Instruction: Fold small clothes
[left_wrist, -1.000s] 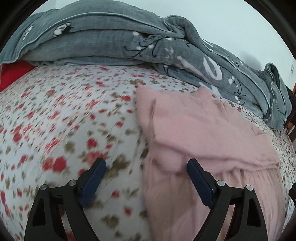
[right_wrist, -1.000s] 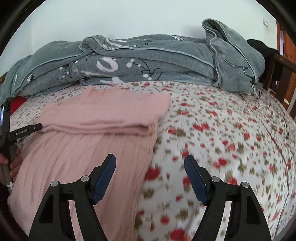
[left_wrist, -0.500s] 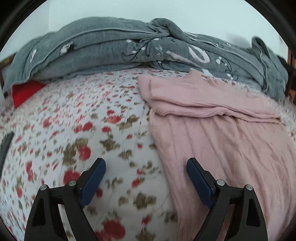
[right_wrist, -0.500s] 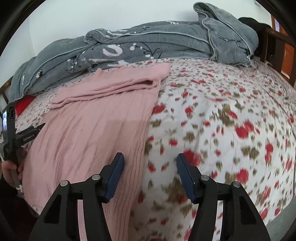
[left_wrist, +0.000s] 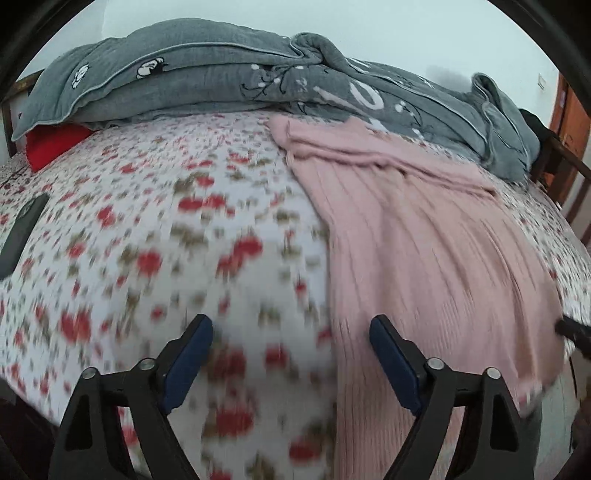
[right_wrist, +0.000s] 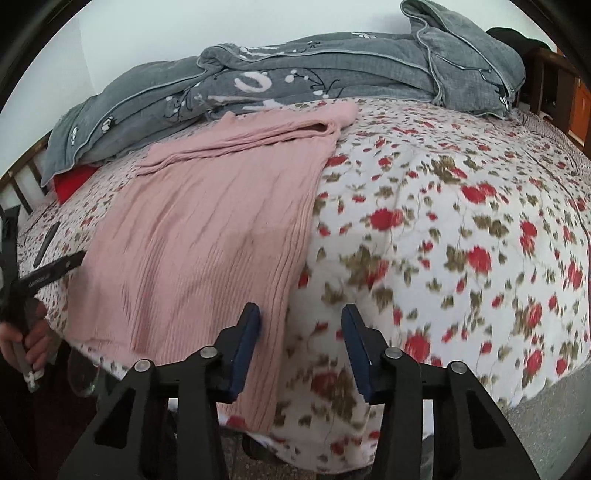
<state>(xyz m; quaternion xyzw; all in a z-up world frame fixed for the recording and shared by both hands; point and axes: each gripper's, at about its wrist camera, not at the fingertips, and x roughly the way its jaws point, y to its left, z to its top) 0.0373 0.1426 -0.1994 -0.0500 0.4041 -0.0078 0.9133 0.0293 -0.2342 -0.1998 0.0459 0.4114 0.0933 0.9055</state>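
While both tongs hang over the near edge of the bed (right_wrist: 461, 229), the pink ribbed garment (right_wrist: 207, 236) lies flat on the floral cover, top part folded over itself toward the far side, hem draping over the near edge.

Left tongs (left_wrist: 291, 354): spread wide, closing a bit, nothing pinched. Garment's left edge runs between the pads; right pad sits over pink fabric, left pad over bare cover. No contact visible; the view is motion-blurred.

Right tongs (right_wrist: 301, 343): about half spread, closing. Garment's right edge lies betw the pads near the hem, left pad over or at the fabric, right pad over the cover. Pads not pressing on it yet afaict.

Also in right wrist view: a hand (right_wrist: 26, 339) at far left holding the other tool. Grey quilt (left_wrist: 207, 74) bunched along the far side of the bed, touching the garment's folded top. Red item (left_wrist: 51, 144) tucked under the quilt's left end. Dark flat object (left_wrist: 22, 232) on the cover at left, can't tell what.
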